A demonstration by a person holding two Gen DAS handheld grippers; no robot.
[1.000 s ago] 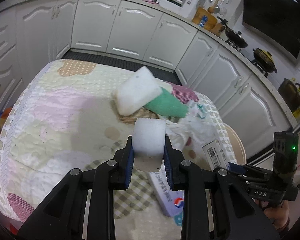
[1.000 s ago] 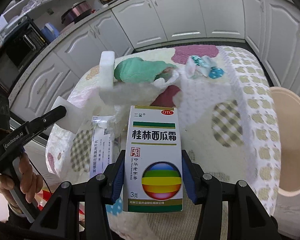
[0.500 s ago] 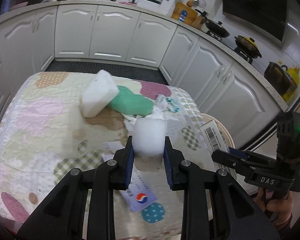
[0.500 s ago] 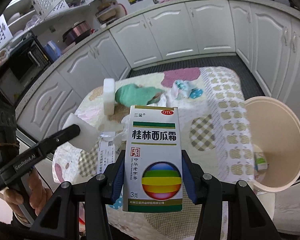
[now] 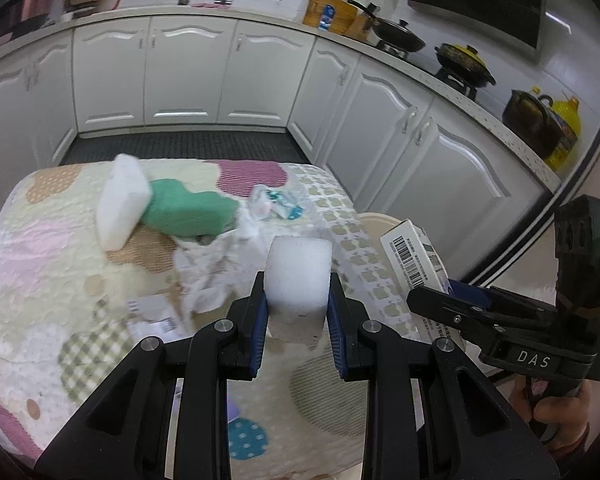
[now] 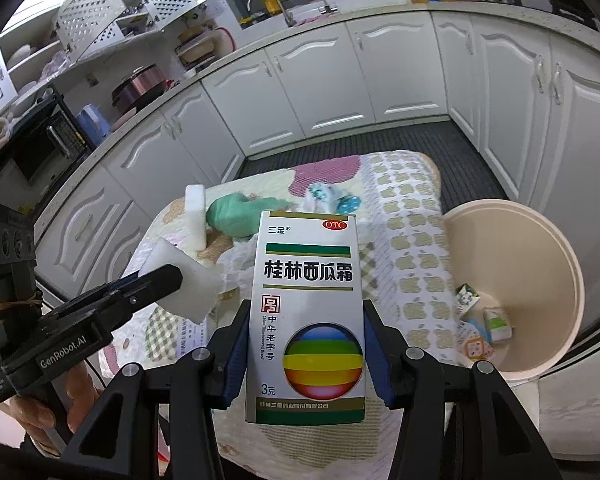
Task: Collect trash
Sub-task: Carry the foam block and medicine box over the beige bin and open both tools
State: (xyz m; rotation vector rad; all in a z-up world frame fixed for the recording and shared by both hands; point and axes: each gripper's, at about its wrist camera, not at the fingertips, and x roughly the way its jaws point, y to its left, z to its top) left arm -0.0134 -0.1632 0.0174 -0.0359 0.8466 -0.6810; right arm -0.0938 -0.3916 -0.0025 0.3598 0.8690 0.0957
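Note:
My left gripper (image 5: 296, 312) is shut on a white foam block (image 5: 298, 276), held above the quilted table (image 5: 44, 280); the same block (image 6: 184, 284) shows at the left of the right wrist view. My right gripper (image 6: 304, 344) is shut on a silver medicine box (image 6: 306, 312) with a rainbow ball print; its barcode side (image 5: 414, 256) shows at the right of the left wrist view. The beige bin (image 6: 556, 248) stands beside the table's right edge with several small cartons (image 6: 480, 324) inside.
On the table lie a larger white foam slab (image 5: 120, 204), a green cloth (image 5: 188, 212), crumpled white paper (image 5: 208, 268), a clear wrapper (image 5: 276, 202) and a flat printed leaflet (image 5: 156, 316). White kitchen cabinets (image 5: 188, 76) ring the table across a dark floor.
Both grippers have pulled back and risen from the table with their loads still held. The view has swung right, so the beige bin now shows fully beside the table.

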